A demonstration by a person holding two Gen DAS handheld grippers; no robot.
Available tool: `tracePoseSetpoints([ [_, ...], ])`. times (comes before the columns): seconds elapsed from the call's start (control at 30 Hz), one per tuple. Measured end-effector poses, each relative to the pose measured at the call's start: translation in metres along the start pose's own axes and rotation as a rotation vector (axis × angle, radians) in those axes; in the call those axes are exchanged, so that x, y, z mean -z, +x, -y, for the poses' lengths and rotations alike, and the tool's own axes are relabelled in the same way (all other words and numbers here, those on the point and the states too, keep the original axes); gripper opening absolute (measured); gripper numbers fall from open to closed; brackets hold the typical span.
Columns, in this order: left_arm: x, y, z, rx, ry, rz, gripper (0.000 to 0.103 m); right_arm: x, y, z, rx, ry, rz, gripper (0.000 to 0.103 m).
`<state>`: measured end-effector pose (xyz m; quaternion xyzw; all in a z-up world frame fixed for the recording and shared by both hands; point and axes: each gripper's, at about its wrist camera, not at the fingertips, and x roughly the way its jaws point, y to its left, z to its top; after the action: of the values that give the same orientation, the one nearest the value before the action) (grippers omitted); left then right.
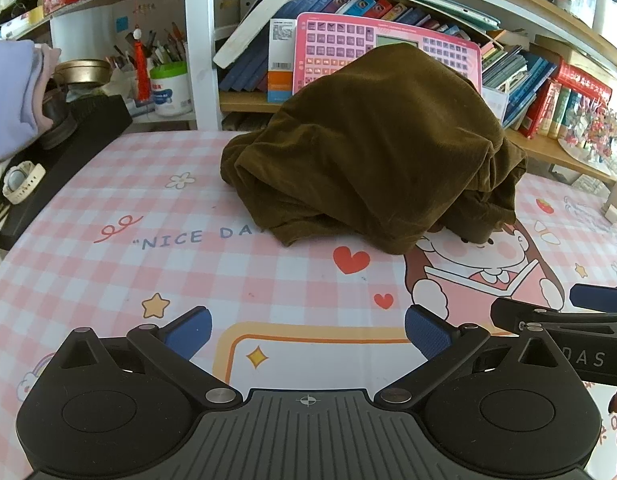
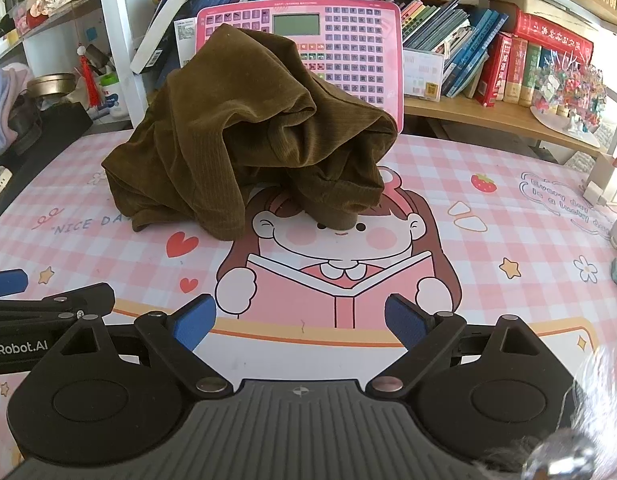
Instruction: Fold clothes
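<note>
Left wrist view: left gripper (image 1: 307, 334) low over tabletop (image 1: 108, 280), blue fingers (image 1: 426, 336) spread wide, nothing held. Brown garment (image 1: 372, 148) crumpled in a heap ahead, well apart from the fingers, slightly right of centre, sitting on the pink checked mat toward the tabletop's far edge. Right gripper (image 1: 564, 308) visible at right edge, just beside the left one. Right wrist view: right gripper (image 2: 300, 322) likewise wide open and empty, hovering over the cartoon-girl print (image 2: 340, 264). Garment (image 2: 244, 136) ahead and left of centre, clear of the fingers (image 2: 194, 322), one fold draped onto the girl's head. Pink toy keyboard (image 2: 348, 48) propped upright behind the heap against the bookshelf.
</note>
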<state>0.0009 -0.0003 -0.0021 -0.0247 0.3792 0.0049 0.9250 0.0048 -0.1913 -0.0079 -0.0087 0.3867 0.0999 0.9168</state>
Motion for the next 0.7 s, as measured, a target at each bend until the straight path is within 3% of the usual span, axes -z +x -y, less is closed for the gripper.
tracePoseSetpoints([
  [0.7,0.0013,0.0001,0.0001,0.005,0.001,-0.003,0.103,0.0015,-0.0003,-0.0002,0.008,-0.003,-0.002,0.092],
])
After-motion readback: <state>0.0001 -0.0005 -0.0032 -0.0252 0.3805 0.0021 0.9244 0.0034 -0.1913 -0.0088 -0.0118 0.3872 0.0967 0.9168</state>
